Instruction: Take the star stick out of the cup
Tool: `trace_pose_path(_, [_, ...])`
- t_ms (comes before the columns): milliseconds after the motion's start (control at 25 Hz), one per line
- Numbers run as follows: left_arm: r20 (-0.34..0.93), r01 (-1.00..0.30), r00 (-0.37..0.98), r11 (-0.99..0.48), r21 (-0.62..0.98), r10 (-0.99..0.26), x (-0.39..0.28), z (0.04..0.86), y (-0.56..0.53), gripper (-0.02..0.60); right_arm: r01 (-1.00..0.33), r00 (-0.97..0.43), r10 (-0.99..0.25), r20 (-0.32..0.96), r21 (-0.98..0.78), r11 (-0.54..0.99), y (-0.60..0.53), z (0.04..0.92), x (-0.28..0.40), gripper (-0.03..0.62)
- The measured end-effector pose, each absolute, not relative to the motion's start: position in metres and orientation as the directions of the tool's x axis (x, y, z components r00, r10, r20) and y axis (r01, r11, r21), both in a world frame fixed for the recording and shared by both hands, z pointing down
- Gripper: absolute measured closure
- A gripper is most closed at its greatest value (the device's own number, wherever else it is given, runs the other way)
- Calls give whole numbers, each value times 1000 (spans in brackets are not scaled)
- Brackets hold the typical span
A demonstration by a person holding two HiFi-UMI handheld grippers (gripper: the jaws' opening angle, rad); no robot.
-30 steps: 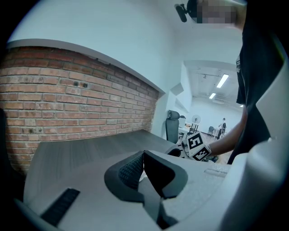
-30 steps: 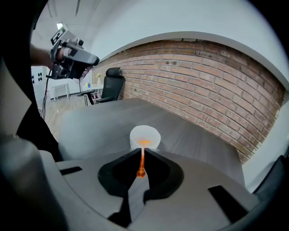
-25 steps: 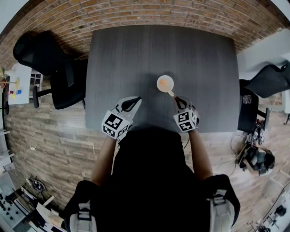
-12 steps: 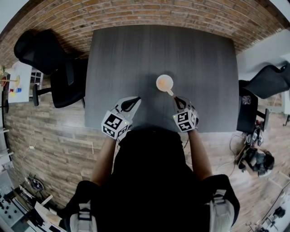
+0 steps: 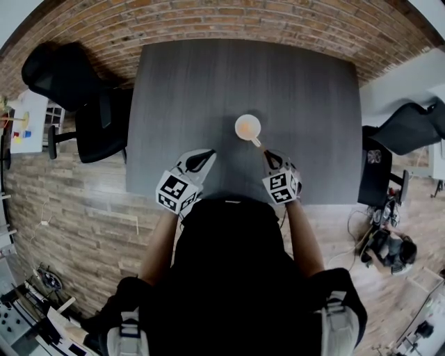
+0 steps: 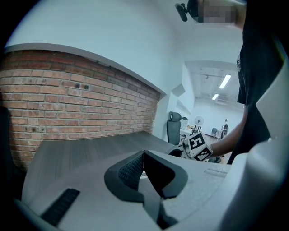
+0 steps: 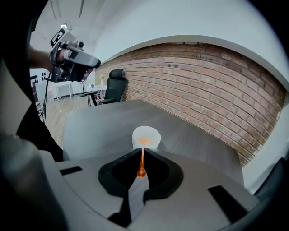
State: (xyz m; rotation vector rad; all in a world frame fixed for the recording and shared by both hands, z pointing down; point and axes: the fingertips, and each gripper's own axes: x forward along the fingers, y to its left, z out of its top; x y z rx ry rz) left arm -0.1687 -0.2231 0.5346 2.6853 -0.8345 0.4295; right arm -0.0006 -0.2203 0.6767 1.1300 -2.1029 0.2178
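Note:
A white cup (image 5: 248,127) stands on the dark grey table (image 5: 208,76), just right of its middle. An orange star stick (image 5: 258,142) leans out of the cup toward me; its star end is hidden inside. My right gripper (image 5: 267,156) is shut on the stick's near end. In the right gripper view the stick (image 7: 142,159) runs from the cup (image 7: 146,136) down between the closed jaws to a small ball tip. My left gripper (image 5: 206,156) hovers low at the table's near edge, left of the cup, shut with nothing in it (image 6: 143,155).
Black office chairs stand off the table's left side (image 5: 66,87) and right side (image 5: 410,124). A brick wall (image 5: 229,17) runs behind the table's far edge. The table's near edge (image 5: 229,198) lies just under both grippers.
The head camera has drifted a little, which shifts the whole picture left. Cup, stick and both grippers keep their places relative to each other.

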Motion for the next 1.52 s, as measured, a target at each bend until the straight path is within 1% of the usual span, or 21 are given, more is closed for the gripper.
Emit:
trace_pose_path(1000, [361, -657, 738, -728, 195, -570, -139, 531, -216, 578, -704, -449, -633, 631, 187, 685, -229, 656, 14, 579])
trace_pose_path(1520, [361, -687, 713, -702, 189, -601, -119, 532, -207, 578, -666, -515, -643, 566, 207, 716, -231, 624, 19, 579])
